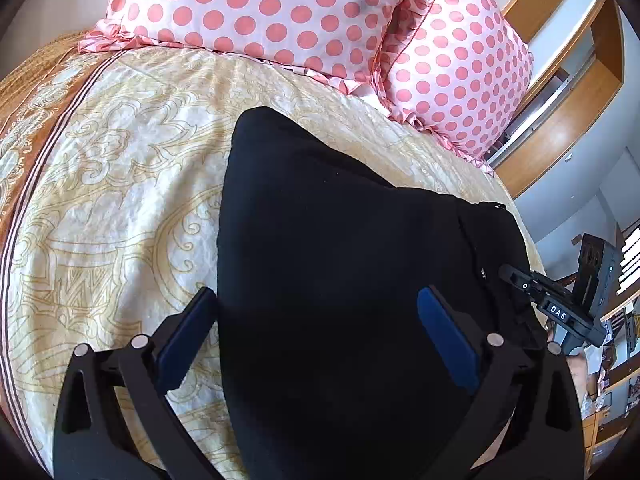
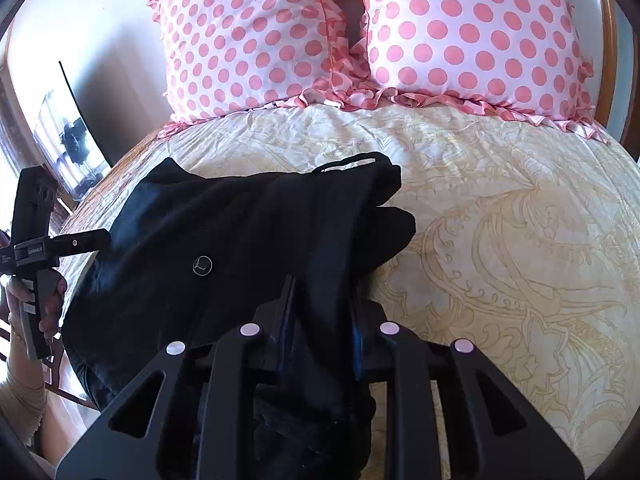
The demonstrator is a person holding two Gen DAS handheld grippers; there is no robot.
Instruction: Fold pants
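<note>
Black pants (image 1: pixel 320 200) lie bunched on the cream patterned bedspread (image 1: pixel 120 184). My left gripper (image 1: pixel 318 294) is open and hangs over them, its blue pads (image 1: pixel 444 336) wide apart, one at the cloth's left edge and one above the cloth. In the right wrist view the pants (image 2: pixel 240 220) show a small round logo (image 2: pixel 202 266) and a cord loop at the far end. My right gripper (image 2: pixel 320 296) is closed narrow, with a fold of the black cloth pinched between its fingers. The left gripper (image 2: pixel 102 237), held by a hand, points at the pants' left edge.
Two pink polka-dot pillows (image 2: pixel 360 32) lean at the head of the bed. A wooden headboard and shelf (image 1: pixel 580 92) run along the right. The right gripper (image 1: pixel 516 280) reaches in from the bed's right edge. Bare bedspread (image 2: pixel 520 220) stretches right of the pants.
</note>
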